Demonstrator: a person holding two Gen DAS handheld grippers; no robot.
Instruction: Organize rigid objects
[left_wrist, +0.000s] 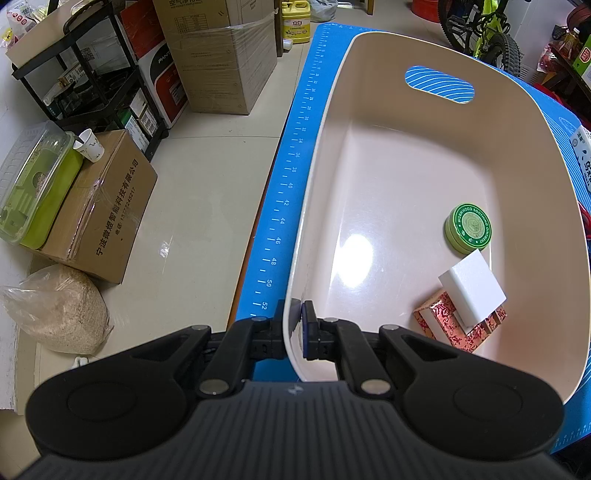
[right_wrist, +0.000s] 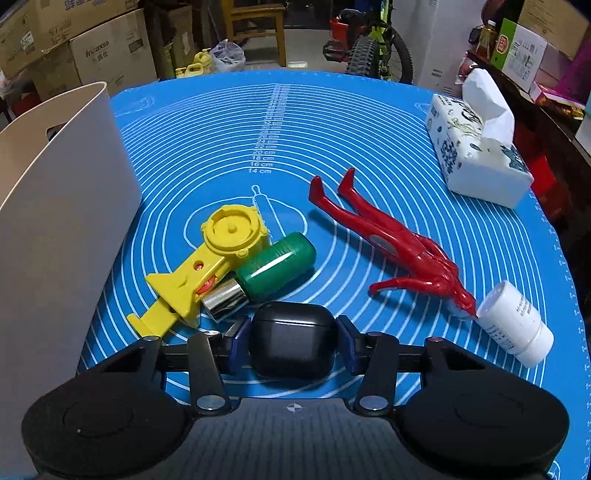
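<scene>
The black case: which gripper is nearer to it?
Right. The right gripper is clamped on the black case; the left gripper grips the bin wall, away from it.

"WORMWOOD SOOTHING OINTMENT" ringing the round green tin's lid; "14 cm" to "24 cm" printed up the blue silicone mat's middle; "52" on its edge ruler.

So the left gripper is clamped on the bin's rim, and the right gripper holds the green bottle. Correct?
Not quite. In the right wrist view the right gripper is shut on the black earbud case; the green bottle lies free on the mat. The left gripper does clamp the bin's rim.
</scene>
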